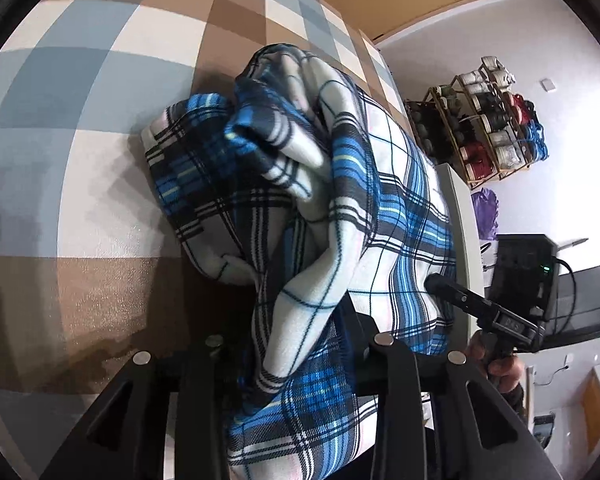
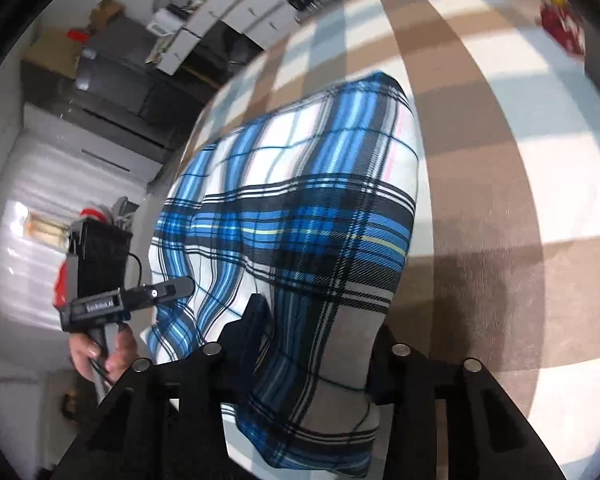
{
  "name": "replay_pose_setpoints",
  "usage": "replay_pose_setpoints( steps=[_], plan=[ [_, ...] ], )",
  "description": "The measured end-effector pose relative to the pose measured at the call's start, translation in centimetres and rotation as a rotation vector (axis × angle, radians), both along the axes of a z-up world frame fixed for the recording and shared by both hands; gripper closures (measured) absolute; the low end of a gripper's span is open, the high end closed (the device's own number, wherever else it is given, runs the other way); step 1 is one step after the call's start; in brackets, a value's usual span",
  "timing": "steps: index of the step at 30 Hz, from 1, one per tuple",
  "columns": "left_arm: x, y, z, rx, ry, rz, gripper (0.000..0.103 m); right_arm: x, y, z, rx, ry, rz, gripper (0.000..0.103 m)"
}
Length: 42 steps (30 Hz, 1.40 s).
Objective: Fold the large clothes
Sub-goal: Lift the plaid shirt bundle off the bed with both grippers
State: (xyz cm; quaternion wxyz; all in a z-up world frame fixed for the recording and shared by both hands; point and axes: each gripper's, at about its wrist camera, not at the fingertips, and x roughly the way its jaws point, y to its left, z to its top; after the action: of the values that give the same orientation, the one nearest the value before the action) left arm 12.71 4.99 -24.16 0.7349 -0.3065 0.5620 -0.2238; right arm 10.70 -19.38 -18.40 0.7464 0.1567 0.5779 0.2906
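Plaid cloth fills the foreground of both wrist views, bunched between black jaws. Seen from the left wrist, the left gripper (image 1: pixel 296 344) is clamped narrow on a thick gather of the blue-and-white plaid garment (image 1: pixel 340 184); seen from the right wrist, the right gripper (image 2: pixel 320 344) pinches another part of the same garment in a half-closed grip. Between the two the cloth hangs lifted and crumpled over the checked bedcover (image 1: pixel 80 120), with its far end resting in a heap on that cover. Each person's hand (image 2: pixel 100 350) shows below the opposite tool. Judging by the deep folds and soft drape, the fabric looks like light, limp fleece that sags rather than keeps a shape and may slip if pinched thinly. Corners or a straight hem would likely give cleaner holds than these mid-cloth bunches
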Motion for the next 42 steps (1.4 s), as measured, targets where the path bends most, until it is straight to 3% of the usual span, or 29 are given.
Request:
replay_pose_setpoints(
  steps=[5,12,18,31,42],
  plan=[
    [-0.5,-0.2,0.7,-0.012,-0.031,0.007,0.077,-1.4,1.8,1.9,-0.074,-0.106,0.028,0.069],
    [-1.4,-1.0,1.7,-0.004,-0.097,-0.013,0.077,-2.8,1.6,2.7,-0.061,-0.149,0.026,0.07],
    [-1.6,-1.9,2.1,0.063,-0.138,-0.049,0.076,-3.0,0.9,2.3,-0.028,-0.153,0.003,0.074],
    [-0.1,0.0,1.4,-0.182,-0.057,-0.058,0.077,-3.8,-0.1,3.8,-0.006,-0.156,-0.055,0.077],
    [-0.4,-0.7,2.0,-0.209,-0.056,-0.079,0.077,-4.6,-0.9,4.5,-0.002,-0.209,-0.074,0.079]
  ],
)
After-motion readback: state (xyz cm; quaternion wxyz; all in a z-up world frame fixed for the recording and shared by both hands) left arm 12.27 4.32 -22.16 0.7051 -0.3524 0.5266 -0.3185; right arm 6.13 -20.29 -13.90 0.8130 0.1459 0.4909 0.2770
